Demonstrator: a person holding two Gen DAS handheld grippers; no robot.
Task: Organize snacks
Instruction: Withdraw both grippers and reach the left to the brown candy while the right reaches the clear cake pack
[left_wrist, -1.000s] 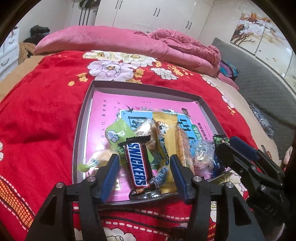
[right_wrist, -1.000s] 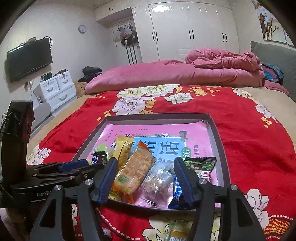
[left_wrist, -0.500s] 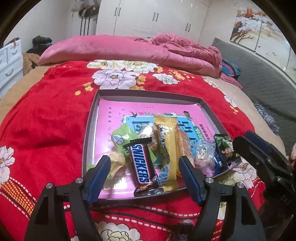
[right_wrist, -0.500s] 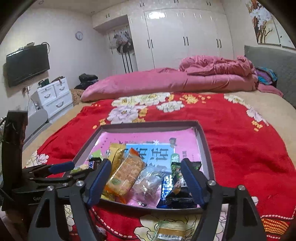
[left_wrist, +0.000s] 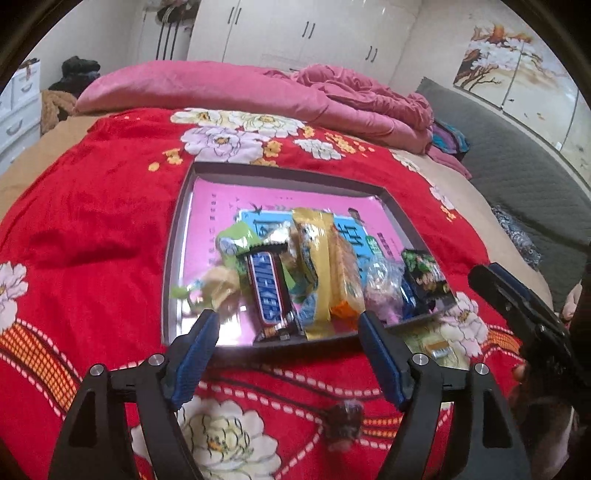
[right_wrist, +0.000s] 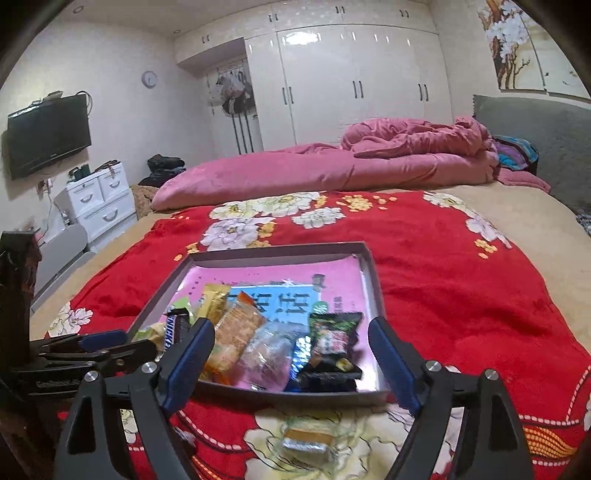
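A shallow grey tray with a pink liner lies on the red flowered blanket. Snacks are heaped at its near edge: a Snickers bar, a yellow packet, an orange cracker packet, a clear-wrapped sweet and a dark green packet. My left gripper hangs open just short of the tray's near rim, with nothing between its fingers. My right gripper stands beside it on the right, its jaws opening and empty. One wrapped candy lies on the blanket outside the tray.
A rolled pink quilt lies across the far end of the bed. A grey padded headboard runs along the right. White drawers and a wall television stand at the left, with wardrobes behind.
Both grippers have drawn back from the snack heap to the tray's near rim and their jaws have widened. The Snickers bar and the dark green packet now lie free in the tray.
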